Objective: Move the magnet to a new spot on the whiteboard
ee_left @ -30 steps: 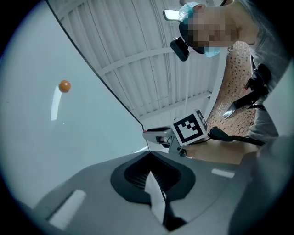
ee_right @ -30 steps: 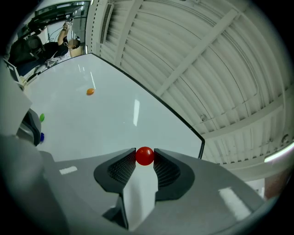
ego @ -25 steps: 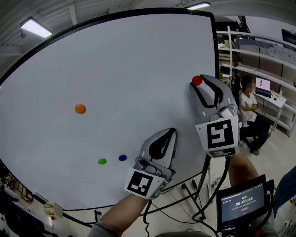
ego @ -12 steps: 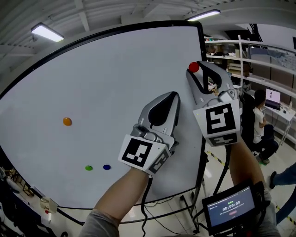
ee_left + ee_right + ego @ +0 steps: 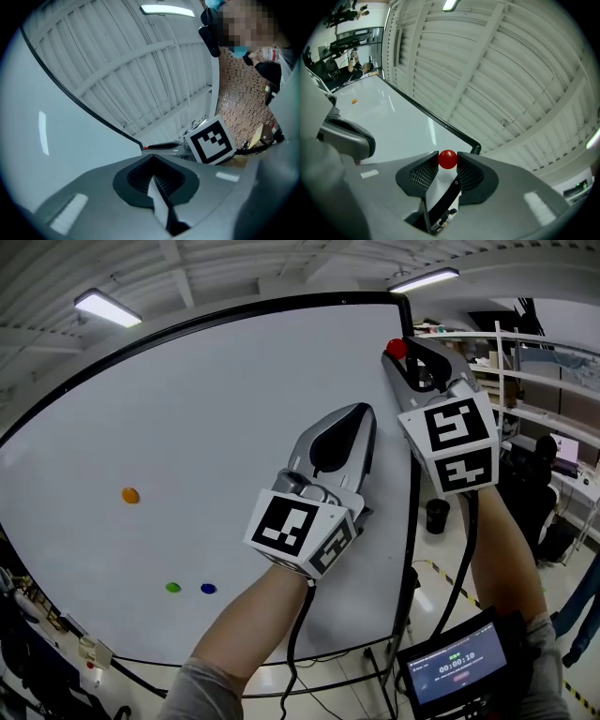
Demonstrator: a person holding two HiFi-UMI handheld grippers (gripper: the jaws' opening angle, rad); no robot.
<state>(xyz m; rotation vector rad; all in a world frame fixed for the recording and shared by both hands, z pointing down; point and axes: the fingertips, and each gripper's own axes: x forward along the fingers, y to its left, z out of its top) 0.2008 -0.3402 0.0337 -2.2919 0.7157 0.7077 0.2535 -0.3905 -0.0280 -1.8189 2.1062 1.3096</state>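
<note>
— Magnet (image 5: pixel 397 348), red: position?
— Upper right of the head view, pinched between the right gripper's (image 5: pixel 404 353) fingertips, by the whiteboard's (image 5: pixel 187 418) top corner.
— Left gripper (image 5: pixel 350 421)?
— Jaws together, nothing between.

A large industrial hall in use as a lab or workshop. Overhead, a ribbed metal roof (image 5: pixel 511 70) on pale beams carries long strip lights (image 5: pixel 106 307). A big whiteboard (image 5: pixel 187 427) with a black frame stands on a metal stand over a pale, hard floor (image 5: pixel 450 549). To its right, white metal shelves (image 5: pixel 539 381) hold boxes and equipment. A brown pegboard (image 5: pixel 239 103) shows in the left gripper view. A person (image 5: pixel 539 498) in dark clothes is near the shelves. Low in the head view, a small screen (image 5: pixel 457 667) shows a timer readout.
</note>
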